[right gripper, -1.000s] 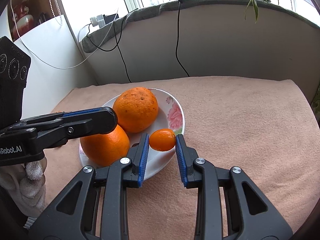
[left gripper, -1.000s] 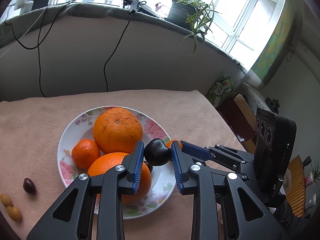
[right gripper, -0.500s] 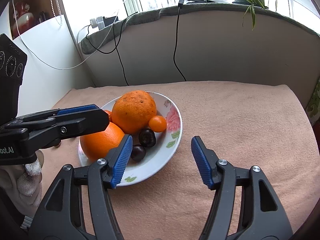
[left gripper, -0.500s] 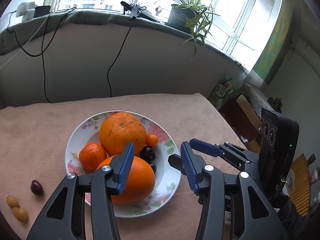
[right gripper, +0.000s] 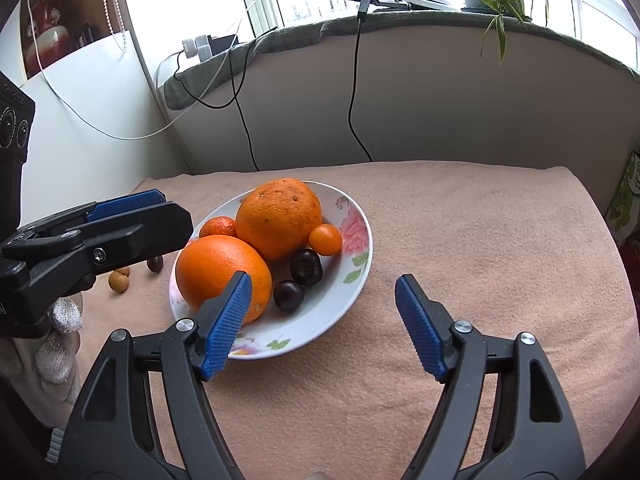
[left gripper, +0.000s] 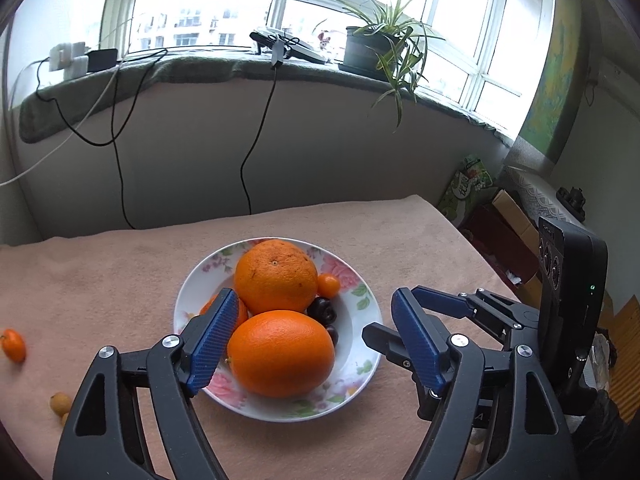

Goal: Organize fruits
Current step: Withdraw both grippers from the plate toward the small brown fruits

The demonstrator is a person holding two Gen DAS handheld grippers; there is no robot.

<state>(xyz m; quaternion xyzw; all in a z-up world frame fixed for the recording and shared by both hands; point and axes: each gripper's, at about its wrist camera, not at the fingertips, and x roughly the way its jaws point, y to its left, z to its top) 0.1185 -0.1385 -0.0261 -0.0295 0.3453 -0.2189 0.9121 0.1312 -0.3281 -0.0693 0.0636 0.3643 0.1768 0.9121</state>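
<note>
A flowered white plate [left gripper: 362, 322] [right gripper: 352, 280] on the pink cloth holds two large oranges [left gripper: 276, 276] [right gripper: 222, 270], a mandarin [right gripper: 218, 227], a small orange kumquat [left gripper: 329, 285] [right gripper: 325, 239] and two dark cherries [right gripper: 306, 266]. My left gripper [left gripper: 316, 340] is open and empty, above the plate's near side. My right gripper [right gripper: 322, 322] is open and empty, just short of the plate's near rim. Loose on the cloth lie a kumquat [left gripper: 14, 345], small yellow fruits [left gripper: 60, 403] [right gripper: 119, 280] and a dark cherry [right gripper: 155, 264].
A wall with hanging cables [left gripper: 248, 152] stands behind the table. A potted plant [left gripper: 376, 54] sits on the sill. Boxes and bags [left gripper: 500, 216] lie past the table's right edge. The right gripper's body [left gripper: 568, 288] is at the right in the left wrist view.
Both grippers let go of their fruit, the left a dark cherry and the right a kumquat, which now lie in the plate. Both have opened wide and pulled back.
</note>
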